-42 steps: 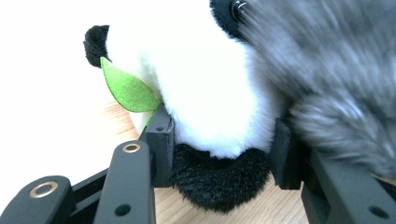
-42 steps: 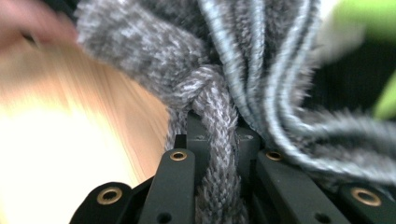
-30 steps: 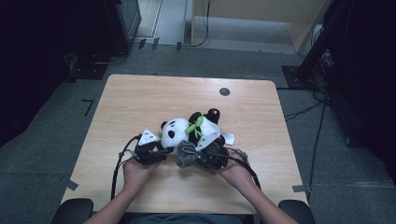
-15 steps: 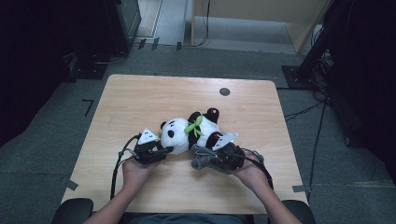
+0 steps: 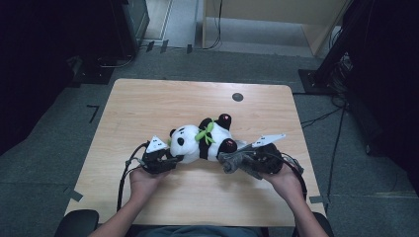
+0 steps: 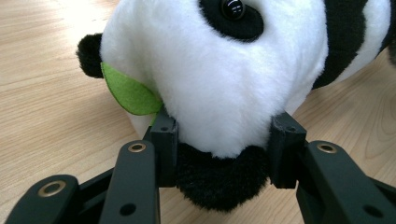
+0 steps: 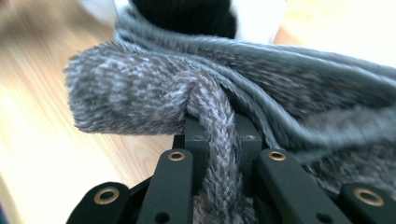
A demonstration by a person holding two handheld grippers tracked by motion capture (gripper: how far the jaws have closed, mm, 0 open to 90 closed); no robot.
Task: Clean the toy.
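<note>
Gripping the plush panda (image 6: pixel 219 88) by its head in the left claw (image 6: pixel 223 154) and pinching a fold of grey knitted cloth (image 7: pixel 224 107) in the right claw (image 7: pixel 219 154) just past the panda's feet, seemingly midway, cloth not yet on the toy.

The panda toy (image 5: pixel 200 143) is showing white fur with black ears, eye patches and limbs, plus a green leaf at its neck. The knitted cloth (image 7: pixel 243 107) is looking mottled grey, the tongs are showing black, and the desk (image 5: pixel 148 106) is showing pale wood grain.
</note>
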